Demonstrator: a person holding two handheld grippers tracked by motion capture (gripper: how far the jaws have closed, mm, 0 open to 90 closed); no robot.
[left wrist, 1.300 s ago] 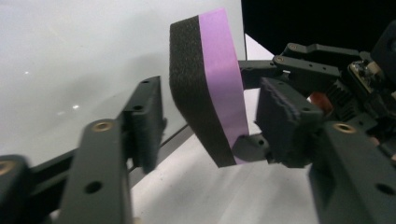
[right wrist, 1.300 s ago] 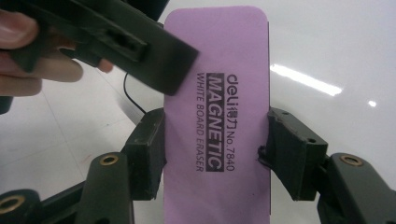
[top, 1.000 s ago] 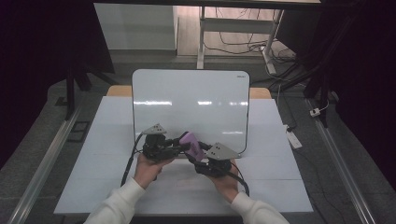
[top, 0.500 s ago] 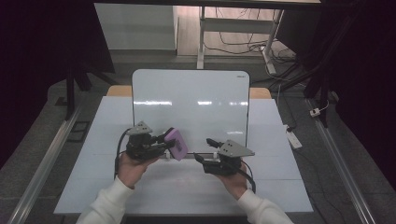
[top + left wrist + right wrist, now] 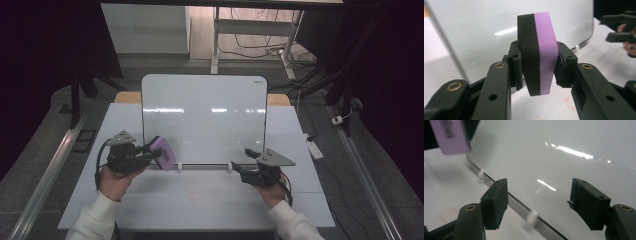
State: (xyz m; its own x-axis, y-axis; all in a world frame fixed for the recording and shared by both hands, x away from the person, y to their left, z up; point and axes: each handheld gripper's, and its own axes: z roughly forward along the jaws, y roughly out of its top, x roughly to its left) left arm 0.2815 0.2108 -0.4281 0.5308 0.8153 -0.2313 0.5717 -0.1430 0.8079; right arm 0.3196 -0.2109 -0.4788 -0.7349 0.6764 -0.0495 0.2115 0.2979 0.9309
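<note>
The left gripper (image 5: 148, 151) clamps the purple-and-black foam eraser block (image 5: 163, 153) at the lower left corner of the upright glossy whiteboard (image 5: 205, 117); press its black face flat before wiping. The right gripper (image 5: 244, 161), jaws apart and empty, has swung farther right than half a second ago.

A lab – white table (image 5: 310, 150), metal floor rails (image 5: 45, 170) (loose cables (image 5: 255, 47) behind), dark surroundings

Purple-and-black eraser (image 5: 537, 53) upright, clamped before whiteboard (image 5: 210, 115).
</note>
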